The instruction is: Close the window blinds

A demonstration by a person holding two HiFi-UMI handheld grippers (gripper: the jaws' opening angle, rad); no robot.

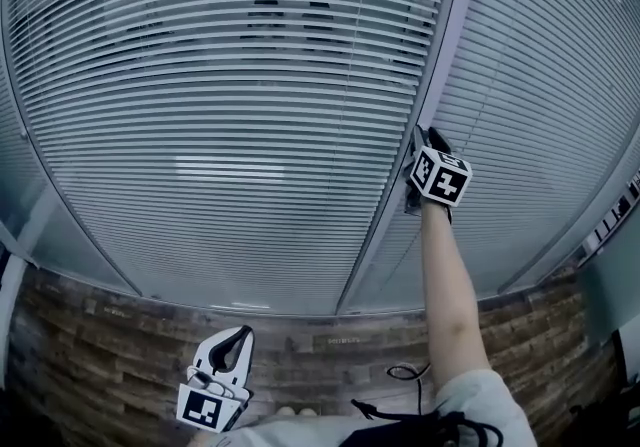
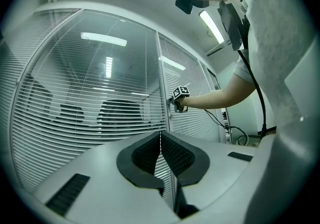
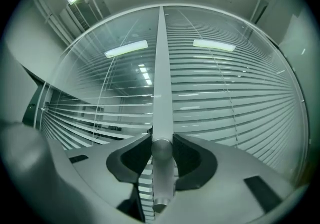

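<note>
Horizontal slat blinds (image 1: pixel 230 135) hang behind glass, their slats partly open, with a second panel (image 1: pixel 540 115) to the right of a pale frame post (image 1: pixel 420 105). My right gripper (image 1: pixel 414 173) is raised against that post. In the right gripper view its jaws (image 3: pixel 161 149) hold a small round knob (image 3: pixel 161 152) on the post (image 3: pixel 161 82), with both pads touching it. My left gripper (image 1: pixel 242 333) hangs low near my body, shut and empty; in its own view the pads (image 2: pixel 160 138) meet. From there the right gripper (image 2: pixel 174 103) shows at the post.
A brick-patterned surface (image 1: pixel 120 355) runs below the windows. A black cable (image 1: pixel 405 372) loops near my right arm (image 1: pixel 445 295). Dark chairs (image 1: pixel 290 20) show through the slats. My body (image 2: pixel 280 42) fills the right of the left gripper view.
</note>
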